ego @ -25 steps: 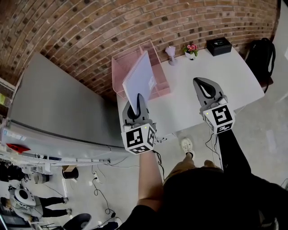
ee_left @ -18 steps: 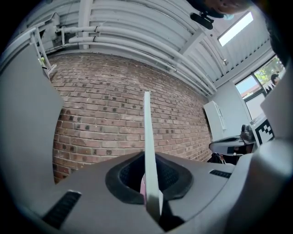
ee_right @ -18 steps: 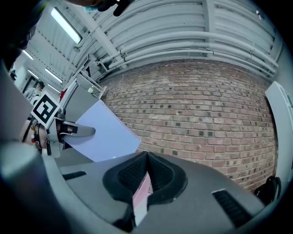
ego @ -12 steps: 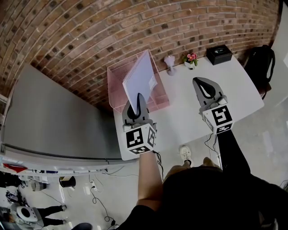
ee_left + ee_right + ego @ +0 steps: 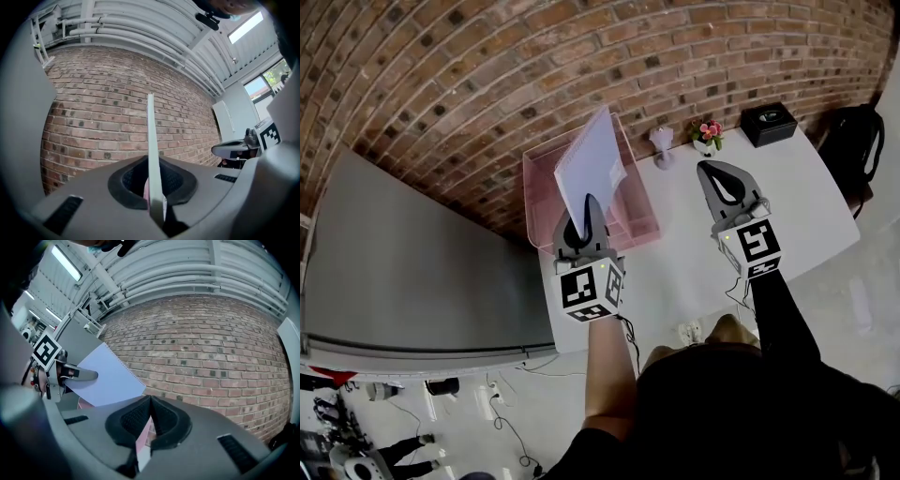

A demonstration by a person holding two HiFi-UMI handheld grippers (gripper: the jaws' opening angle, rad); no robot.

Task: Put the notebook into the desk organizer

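Viewed from above: left gripper (image 5: 587, 208) clamped on the near edge of a pale blue notebook (image 5: 592, 167), held on edge over a pink see-through desk organizer (image 5: 538, 178) at the left end of a white table (image 5: 787, 202) beside a brick wall (image 5: 487, 66); unclear whether any part already inside. Right gripper (image 5: 713, 171) over the table, jaws closed together on nothing, well apart from the organizer

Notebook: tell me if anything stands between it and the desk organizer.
Nothing visible does. The left gripper holds the notebook upright over the open pink desk organizer, with no object between them. The right gripper, shut and empty, is off to the side over the white table.
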